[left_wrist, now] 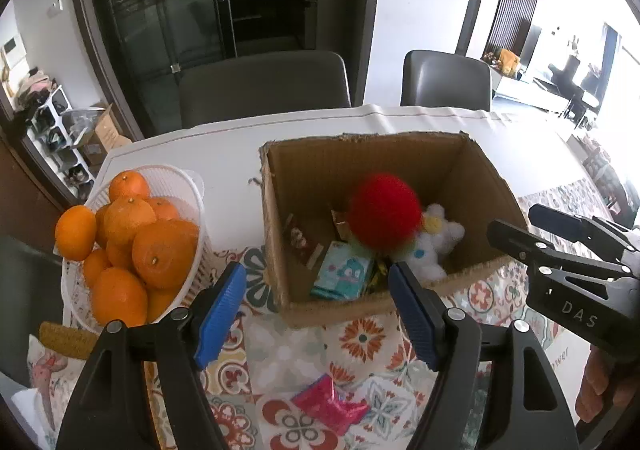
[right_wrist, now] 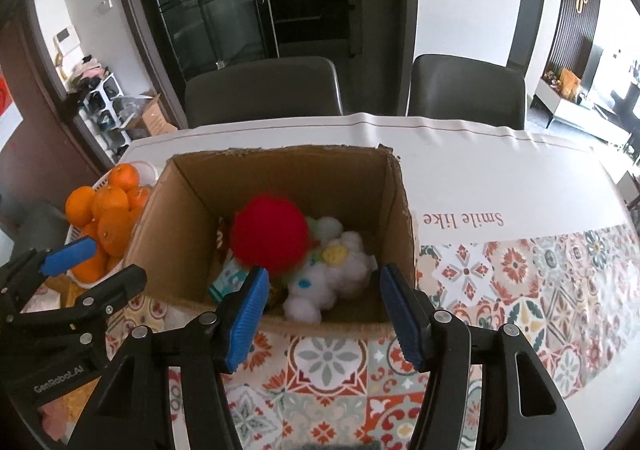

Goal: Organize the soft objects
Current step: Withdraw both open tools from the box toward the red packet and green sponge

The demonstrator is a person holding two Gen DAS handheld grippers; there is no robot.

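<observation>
An open cardboard box (left_wrist: 476,170) (right_wrist: 188,186) stands on the patterned tablecloth. Inside lie a fuzzy red ball-shaped plush (left_wrist: 382,212) (right_wrist: 270,236), a white fluffy plush toy (left_wrist: 434,246) (right_wrist: 332,278) and a teal packet (left_wrist: 340,270) (right_wrist: 228,280). My left gripper (left_wrist: 318,316) is open just before the box's near wall, nothing between its blue pads. My right gripper (right_wrist: 324,316) is open at the near rim, empty, with the white plush seen beyond its gap. The right gripper (left_wrist: 516,228) also shows at the right edge of the left wrist view, the left gripper (right_wrist: 94,262) at the left of the right wrist view.
A white basket (left_wrist: 188,186) heaped with oranges (left_wrist: 160,254) (right_wrist: 106,218) stands left of the box. A pink wrapped packet (left_wrist: 330,404) lies on the cloth near me. A small cushion (left_wrist: 52,366) sits at the left. Two grey chairs (left_wrist: 264,86) stand behind the table.
</observation>
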